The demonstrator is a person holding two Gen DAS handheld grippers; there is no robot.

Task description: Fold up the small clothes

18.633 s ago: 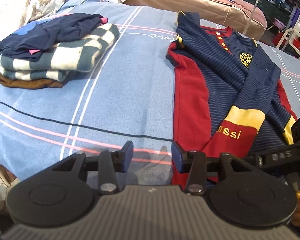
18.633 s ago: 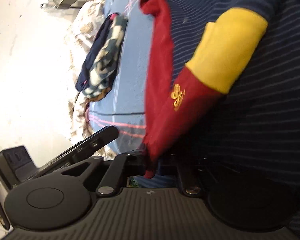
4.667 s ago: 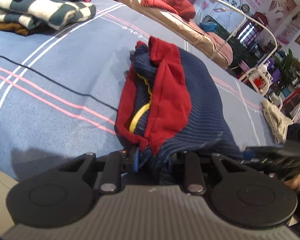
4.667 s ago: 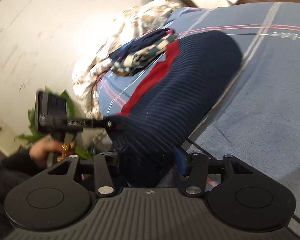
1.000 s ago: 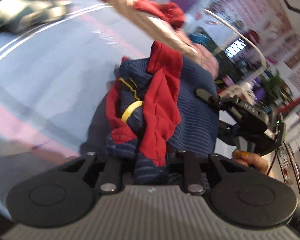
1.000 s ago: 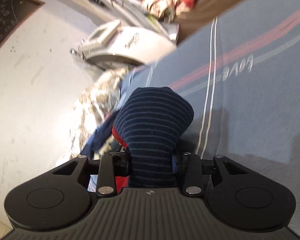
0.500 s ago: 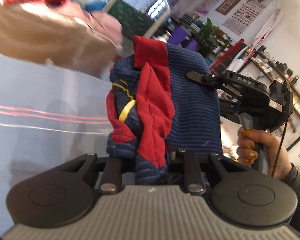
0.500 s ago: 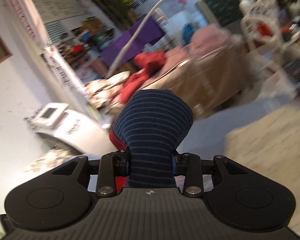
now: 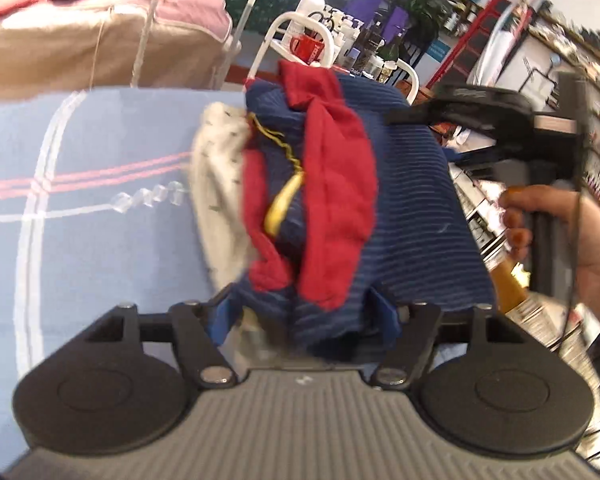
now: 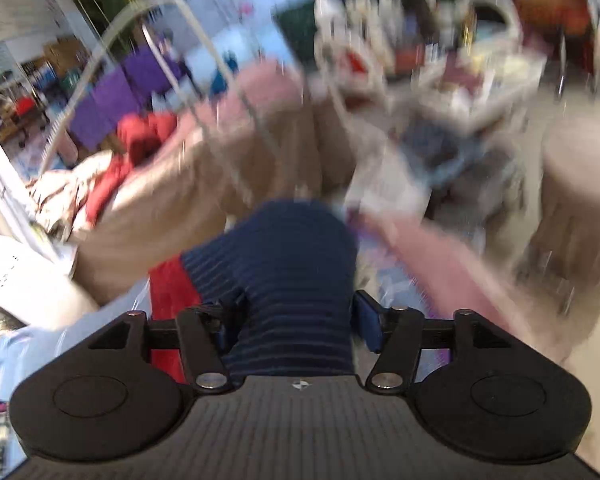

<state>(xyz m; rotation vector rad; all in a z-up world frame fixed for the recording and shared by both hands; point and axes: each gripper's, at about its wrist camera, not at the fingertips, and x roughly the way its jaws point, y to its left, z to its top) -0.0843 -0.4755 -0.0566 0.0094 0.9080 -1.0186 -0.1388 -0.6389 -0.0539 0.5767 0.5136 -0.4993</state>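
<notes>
The folded navy-striped shirt with red panels (image 9: 412,208) rests at the end of the blue bed sheet (image 9: 80,220), partly over a pale speckled garment (image 9: 220,184). My left gripper (image 9: 302,316) is at the shirt's near edge; its jaws are opening, with cloth lying loose between them. In the right wrist view, which is blurred, the shirt's (image 10: 284,280) rounded fold sits between the fingers of my right gripper (image 10: 294,326), whose jaws are also opening. A hand (image 9: 560,232) holds that gripper at the shirt's right side.
A brown-covered couch (image 9: 80,52) with red and pink cloth stands behind the bed. Beyond the bed's end is a white metal trolley (image 9: 300,28) with bottles and a red mug. Shelves fill the right wall.
Both grippers carried the folded shirt across the bed to its far end. Their jaws, clamped on the shirt before, have spread apart. The shirt now lies beside and over the pale garment.
</notes>
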